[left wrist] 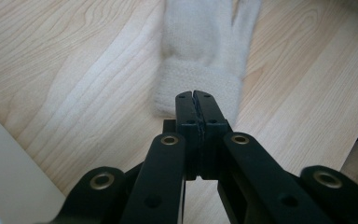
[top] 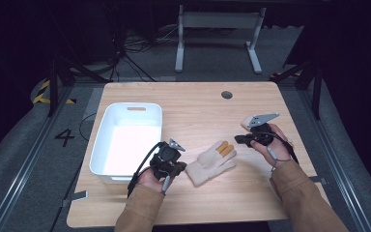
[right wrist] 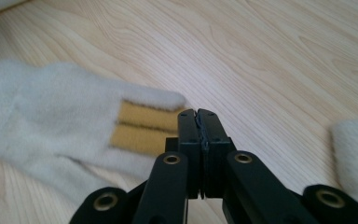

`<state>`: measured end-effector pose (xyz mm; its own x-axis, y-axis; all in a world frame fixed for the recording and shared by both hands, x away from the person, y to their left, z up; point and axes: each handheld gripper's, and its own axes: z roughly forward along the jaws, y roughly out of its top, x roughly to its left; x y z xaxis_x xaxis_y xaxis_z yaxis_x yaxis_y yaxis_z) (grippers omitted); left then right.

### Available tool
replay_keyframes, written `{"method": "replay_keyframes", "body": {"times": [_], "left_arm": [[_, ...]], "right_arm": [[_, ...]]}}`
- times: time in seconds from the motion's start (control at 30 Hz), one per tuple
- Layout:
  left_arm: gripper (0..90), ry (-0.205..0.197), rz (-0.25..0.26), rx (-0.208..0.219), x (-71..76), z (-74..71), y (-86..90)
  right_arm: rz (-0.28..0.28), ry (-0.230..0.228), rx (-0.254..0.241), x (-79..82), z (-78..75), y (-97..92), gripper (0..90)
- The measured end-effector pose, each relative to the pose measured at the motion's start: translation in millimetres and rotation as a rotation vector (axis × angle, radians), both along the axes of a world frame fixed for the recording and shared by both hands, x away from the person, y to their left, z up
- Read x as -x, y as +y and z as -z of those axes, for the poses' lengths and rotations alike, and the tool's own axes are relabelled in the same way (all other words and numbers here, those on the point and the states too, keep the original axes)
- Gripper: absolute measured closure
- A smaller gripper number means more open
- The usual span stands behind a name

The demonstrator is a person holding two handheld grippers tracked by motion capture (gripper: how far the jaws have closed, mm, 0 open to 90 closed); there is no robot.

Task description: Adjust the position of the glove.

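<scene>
A cream knitted glove (top: 210, 162) with two tan fingers lies flat on the wooden table (top: 198, 116), a little right of a white bin (top: 136, 108). My left gripper (top: 182, 166) is shut, and its tips (left wrist: 196, 95) hang just over the glove's (left wrist: 200, 42) ribbed cuff with nothing between them. My right gripper (top: 236, 140) is shut too. In the right gripper view its tips (right wrist: 198, 114) sit beside the tan finger ends of the glove (right wrist: 65, 107). Neither gripper holds the glove.
A second cream woolly piece (right wrist: 354, 158) lies off to one side of the right gripper, and a pale bit (top: 246, 122) shows behind its grey plate. A round cable hole (top: 226, 94) sits near the table's far edge. The bin's inside looks bare.
</scene>
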<state>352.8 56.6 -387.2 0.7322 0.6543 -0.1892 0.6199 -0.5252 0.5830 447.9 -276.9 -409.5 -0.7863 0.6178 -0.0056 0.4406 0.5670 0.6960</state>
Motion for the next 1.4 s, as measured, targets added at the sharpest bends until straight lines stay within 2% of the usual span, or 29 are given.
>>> {"method": "replay_keyframes", "body": {"times": [0.1,0.17,0.27,0.53,0.77,0.83,0.97,1.07,1.4], "left_arm": [[89.7,-0.004,0.013,-0.001,1.1,-0.7,-1.1],[89.7,0.006,0.048,0.008,3.5,-2.2,-3.3],[89.7,0.019,0.067,0.009,4.7,-2.3,-7.0],[89.7,0.037,0.1,-0.009,5.5,0.1,-13.3],[89.8,0.052,0.125,-0.03,6.9,4.3,-19.7],[89.8,0.056,0.126,-0.028,6.5,4.9,-19.6],[89.8,0.06,0.127,-0.025,5.9,5.2,-18.7],[89.8,0.056,0.11,-0.007,4.1,3.6,-13.8],[89.7,0.053,0.105,0.0,-1.2,3.4,-13.1]], "right_arm": [[0.005,0.013,-0.021,-2.9,4.4,3.9,89.5],[-0.014,0.002,-0.008,-3.8,8.0,11.7,89.4],[-0.031,0.006,-0.029,-6.1,11.9,19.7,88.0],[-0.038,0.018,-0.058,-13.8,24.4,40.4,89.2],[-0.055,0.011,-0.038,-17.0,32.7,57.8,89.2],[-0.049,0.011,-0.022,-17.2,35.0,58.9,89.1],[-0.042,0.035,-0.02,-20.0,38.5,55.3,88.6],[-0.038,0.051,-0.014,-20.8,40.4,52.2,88.7],[-0.019,0.096,0.013,-14.9,36.8,38.4,89.7]]}}
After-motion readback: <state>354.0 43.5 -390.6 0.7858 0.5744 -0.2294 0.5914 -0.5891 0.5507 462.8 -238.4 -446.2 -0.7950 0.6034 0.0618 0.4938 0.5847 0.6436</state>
